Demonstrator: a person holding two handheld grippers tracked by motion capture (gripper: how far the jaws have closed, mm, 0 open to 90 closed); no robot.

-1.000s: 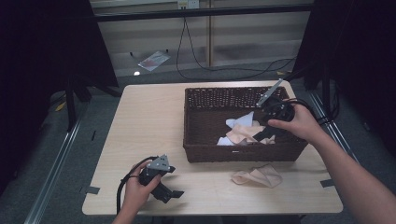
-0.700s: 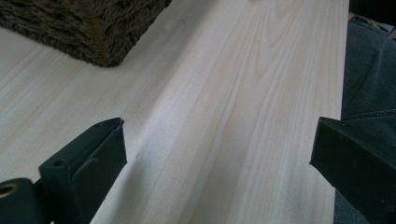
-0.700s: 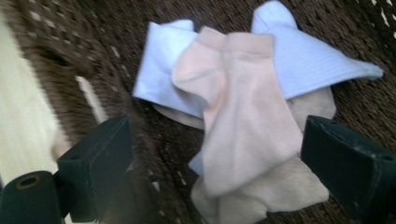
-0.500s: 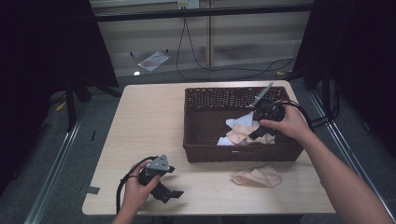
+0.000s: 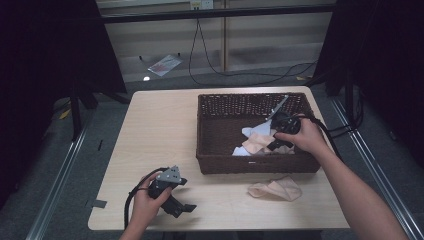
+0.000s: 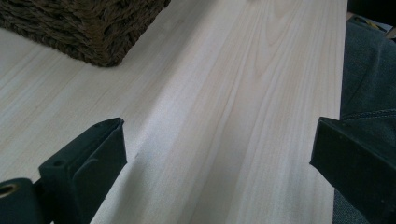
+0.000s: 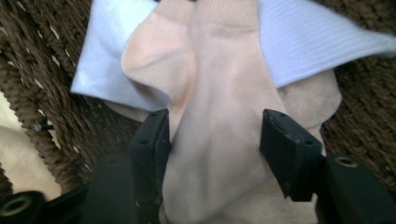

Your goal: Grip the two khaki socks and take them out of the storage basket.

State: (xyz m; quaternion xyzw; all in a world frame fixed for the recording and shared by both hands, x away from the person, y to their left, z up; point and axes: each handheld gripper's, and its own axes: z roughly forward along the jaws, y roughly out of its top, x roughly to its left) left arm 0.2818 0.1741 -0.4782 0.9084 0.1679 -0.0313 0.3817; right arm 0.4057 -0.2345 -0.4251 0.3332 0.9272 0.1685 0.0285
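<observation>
A dark wicker basket [image 5: 250, 96] stands on the right half of the table and holds peach and white socks. My right gripper [image 5: 274, 146] reaches down into it. In the right gripper view this gripper [image 7: 215, 126] straddles a peach sock [image 7: 219, 84]; its jaws have just been closing, and the fabric lies between them, not visibly pinched. A white sock [image 7: 303, 42] lies under and beside the peach one. My left gripper [image 5: 181, 207] rests at the table's near left, open, with bare wood between its jaws [image 6: 215, 140].
Another peach sock [image 5: 276, 189] lies on the table [image 5: 160, 130] in front of the basket. The basket's corner [image 6: 88, 28] is ahead of the left gripper. Cables and a dark stand are on the floor beyond the table.
My right gripper has sunk from above the basket down onto the socks, and its jaws stand narrower. The left hand has kept still.
</observation>
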